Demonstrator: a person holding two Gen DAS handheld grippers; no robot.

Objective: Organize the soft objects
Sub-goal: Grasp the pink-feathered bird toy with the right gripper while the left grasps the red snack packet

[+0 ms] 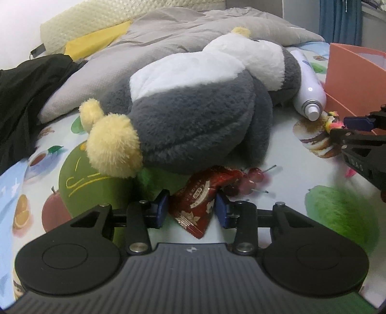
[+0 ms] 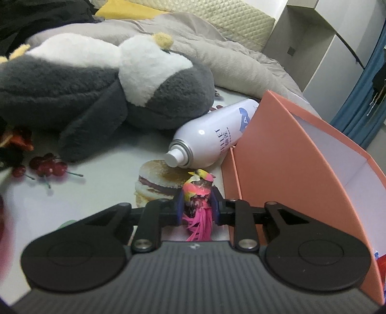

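Observation:
A big grey and white plush penguin with yellow feet lies on the fruit-print bed sheet; it also shows in the right wrist view. My left gripper is open, its pads on either side of a red snack packet that lies partly under the plush. My right gripper is shut on a small pink and yellow feathered toy bird, held just left of the orange box. It shows at the right edge of the left wrist view.
A white spray can lies between the plush and the orange box. A grey duvet, a cream pillow and black clothing lie behind. A curtain hangs at the right.

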